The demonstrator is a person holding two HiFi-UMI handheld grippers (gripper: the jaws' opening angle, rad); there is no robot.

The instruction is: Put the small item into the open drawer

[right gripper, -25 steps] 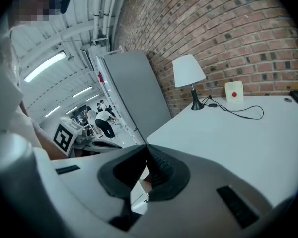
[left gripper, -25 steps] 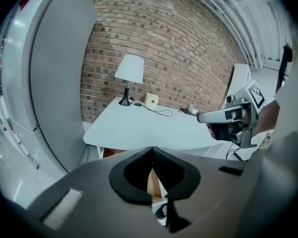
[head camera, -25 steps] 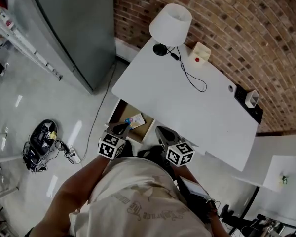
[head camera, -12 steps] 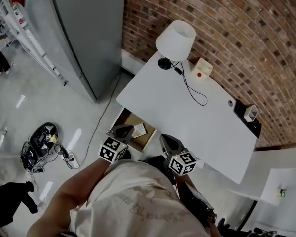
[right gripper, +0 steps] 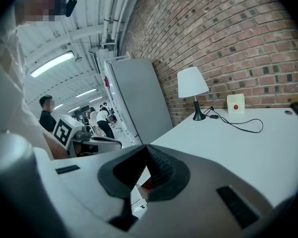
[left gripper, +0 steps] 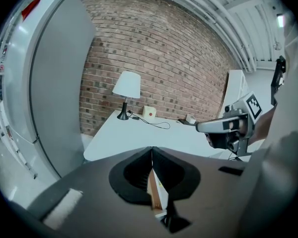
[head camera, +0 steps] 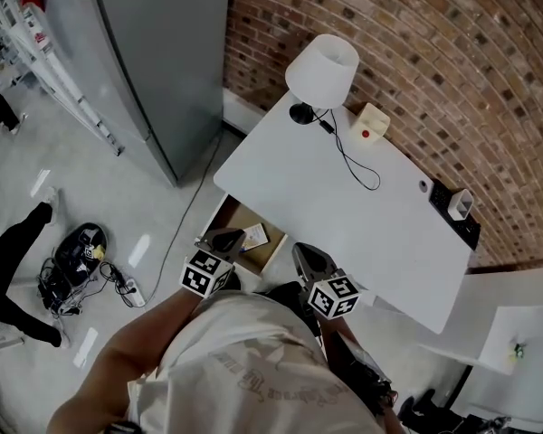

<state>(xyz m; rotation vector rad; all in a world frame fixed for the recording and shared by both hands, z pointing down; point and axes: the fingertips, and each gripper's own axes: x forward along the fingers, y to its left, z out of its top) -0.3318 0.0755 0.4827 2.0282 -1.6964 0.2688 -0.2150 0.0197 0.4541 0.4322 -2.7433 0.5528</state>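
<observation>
white desk: small item (card, perhaps) in open drawer beside left gripper; it and right gripper closed, empty.

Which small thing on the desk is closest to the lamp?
The cream box with the red dot, just beside the lamp; the round grey piece and the black device sit farther down the desk.

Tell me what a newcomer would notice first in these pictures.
The white lamp stands at the far corner of the white desk, against the brick wall. Under the desk's near edge a drawer stands open, the left gripper and right gripper shut near its front.
</observation>
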